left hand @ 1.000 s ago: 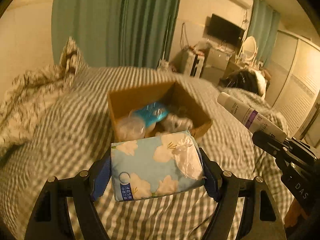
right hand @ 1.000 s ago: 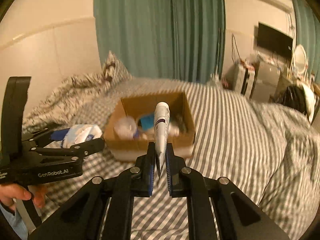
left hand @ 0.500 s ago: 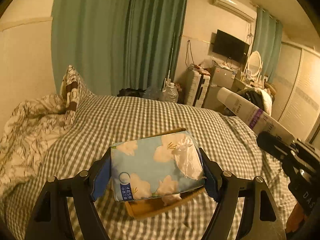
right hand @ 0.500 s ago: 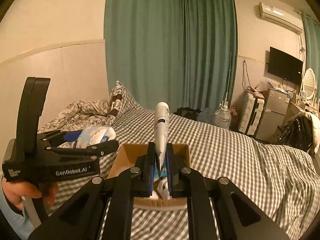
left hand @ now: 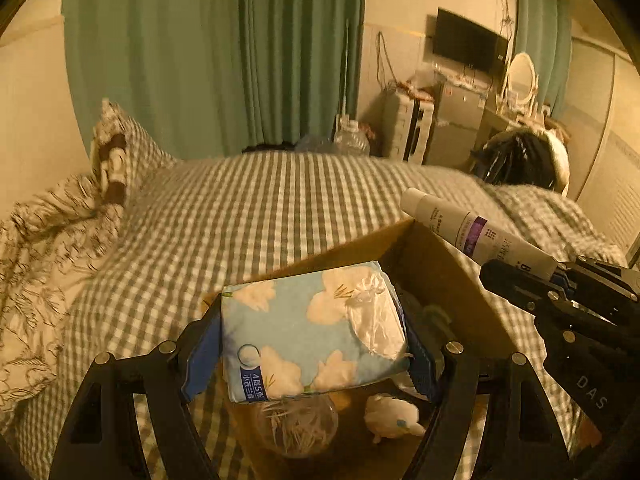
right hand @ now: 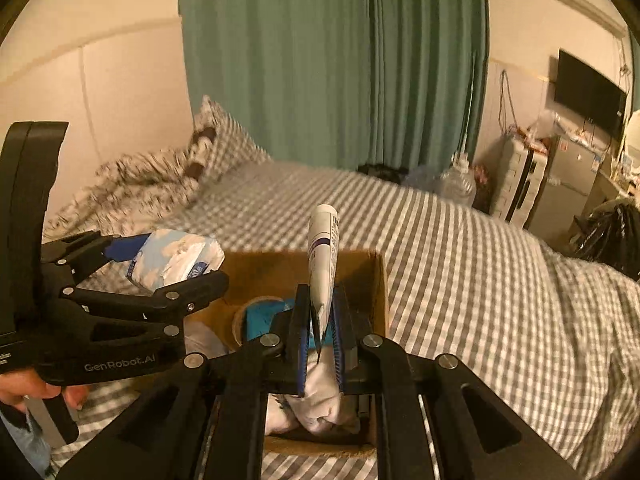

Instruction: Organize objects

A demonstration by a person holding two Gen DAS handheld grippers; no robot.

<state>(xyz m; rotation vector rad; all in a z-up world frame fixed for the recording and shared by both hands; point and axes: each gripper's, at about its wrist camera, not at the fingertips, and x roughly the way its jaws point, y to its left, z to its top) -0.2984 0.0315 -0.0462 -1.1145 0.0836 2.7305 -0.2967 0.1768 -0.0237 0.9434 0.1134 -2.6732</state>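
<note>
My left gripper point(left hand: 308, 340) is shut on a blue floral tissue pack point(left hand: 308, 328) and holds it over the near part of an open cardboard box point(left hand: 448, 264) on the bed. The pack also shows in the right wrist view point(right hand: 176, 258). My right gripper point(right hand: 320, 320) is shut on the crimped end of a white tube with a purple band point(right hand: 322, 256), held upright above the same box point(right hand: 380, 280). The tube also shows in the left wrist view point(left hand: 472, 232). Inside the box lie a clear round container point(left hand: 296, 424), a blue item point(right hand: 264, 316) and white bundles point(right hand: 316, 400).
The box sits on a grey checked bedspread point(left hand: 248, 208). A rumpled patterned duvet and pillow point(left hand: 48, 240) lie at the left. Green curtains point(left hand: 216, 52), a wall TV point(left hand: 468, 44) and cluttered furniture stand beyond the bed. A dark bag point(right hand: 612, 236) lies at the right.
Both grippers have come forward over the box with their loads. The box has slid from ahead of the fingers to beneath them, and its contents show below the tissue pack.
</note>
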